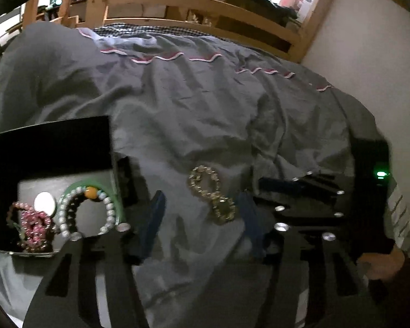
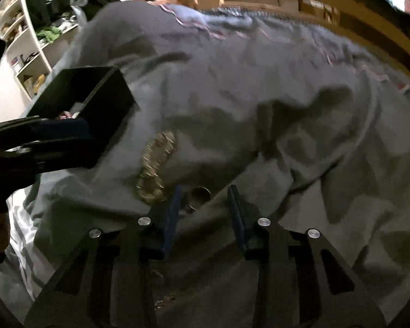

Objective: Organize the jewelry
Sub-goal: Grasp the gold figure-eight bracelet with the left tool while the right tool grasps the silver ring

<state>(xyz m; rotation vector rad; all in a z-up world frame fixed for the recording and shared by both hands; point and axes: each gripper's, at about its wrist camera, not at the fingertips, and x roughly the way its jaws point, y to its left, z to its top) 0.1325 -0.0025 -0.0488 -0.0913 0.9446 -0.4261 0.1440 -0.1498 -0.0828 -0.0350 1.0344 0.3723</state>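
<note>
A gold chain bracelet [image 1: 212,194] lies on the grey bedspread, between and just ahead of my left gripper's [image 1: 202,205] open blue fingers. A black jewelry box [image 1: 49,142] at the left holds a white bead bracelet [image 1: 106,210], a pink bead bracelet [image 1: 35,224] and a white oval piece. In the right wrist view the gold bracelet [image 2: 155,169] lies left of my open right gripper [image 2: 205,194], and a small metal ring [image 2: 201,192] sits between its fingers, apart from the pads. The box [image 2: 95,104] stands at the left.
The right gripper's body [image 1: 300,199] shows at the right in the left wrist view, with a hand behind it. The left gripper [image 2: 41,136] reaches in beside the box. A wooden bed frame [image 1: 205,8] runs along the far edge, a white wall at the right, shelves [image 2: 27,41] at the left.
</note>
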